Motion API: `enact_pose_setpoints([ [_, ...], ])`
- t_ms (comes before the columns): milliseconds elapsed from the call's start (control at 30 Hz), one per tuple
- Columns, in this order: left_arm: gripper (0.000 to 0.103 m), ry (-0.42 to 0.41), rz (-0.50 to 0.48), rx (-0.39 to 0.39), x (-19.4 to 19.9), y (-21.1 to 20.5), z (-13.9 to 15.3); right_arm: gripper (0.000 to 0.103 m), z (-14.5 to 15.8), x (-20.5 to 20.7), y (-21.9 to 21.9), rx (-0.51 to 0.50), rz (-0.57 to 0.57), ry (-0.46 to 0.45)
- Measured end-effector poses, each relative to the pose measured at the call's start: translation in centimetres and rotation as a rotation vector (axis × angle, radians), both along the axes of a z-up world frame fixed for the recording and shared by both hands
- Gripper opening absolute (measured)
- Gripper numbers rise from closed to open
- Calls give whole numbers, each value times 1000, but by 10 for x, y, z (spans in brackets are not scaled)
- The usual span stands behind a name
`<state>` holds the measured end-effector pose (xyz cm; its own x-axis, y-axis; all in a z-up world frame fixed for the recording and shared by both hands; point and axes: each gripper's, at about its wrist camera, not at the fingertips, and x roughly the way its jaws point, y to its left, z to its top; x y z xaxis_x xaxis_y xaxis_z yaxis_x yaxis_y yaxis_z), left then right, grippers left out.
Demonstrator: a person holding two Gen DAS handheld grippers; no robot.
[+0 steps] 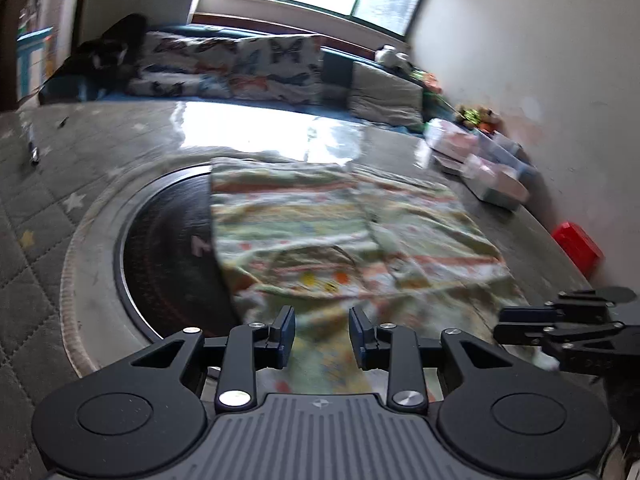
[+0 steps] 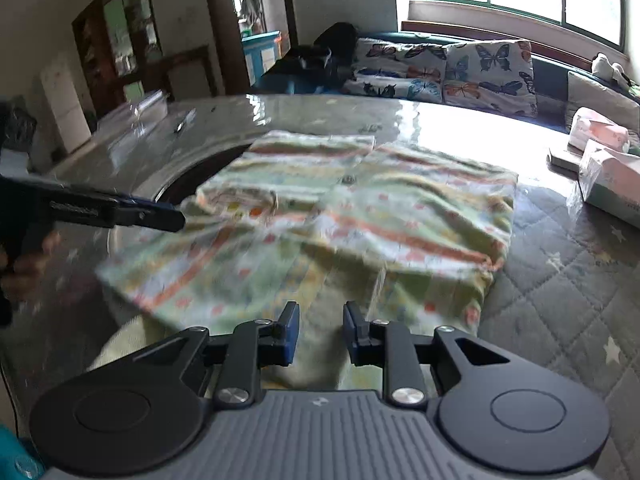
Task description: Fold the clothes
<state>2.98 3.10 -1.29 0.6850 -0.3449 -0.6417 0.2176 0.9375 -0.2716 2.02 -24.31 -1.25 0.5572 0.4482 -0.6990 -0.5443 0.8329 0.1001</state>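
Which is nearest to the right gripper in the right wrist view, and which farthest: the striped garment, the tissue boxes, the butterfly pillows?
From the right gripper:
1. Garment, directly ahead, under the fingers.
2. Tissue boxes, right side.
3. Butterfly pillows, far back, below the window.

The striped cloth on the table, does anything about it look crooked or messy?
Yes. The striped cloth lies unevenly: its near-left corner juts out askew, wrinkles bunch near the middle, and its left part overhangs the dark round inset in the table.

no readable text, labels or numbers
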Motion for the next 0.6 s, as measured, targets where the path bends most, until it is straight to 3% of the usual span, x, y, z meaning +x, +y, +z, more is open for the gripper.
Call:
enact_pose_setpoints([
  [433, 45, -16, -107, 121, -47, -22, -4, 32, 2, -28, -21, -46, -15, -7],
  [600, 56, -86, -214, 258, -72, -35, 2, 37, 7, -38, -24, -71, 0, -30],
])
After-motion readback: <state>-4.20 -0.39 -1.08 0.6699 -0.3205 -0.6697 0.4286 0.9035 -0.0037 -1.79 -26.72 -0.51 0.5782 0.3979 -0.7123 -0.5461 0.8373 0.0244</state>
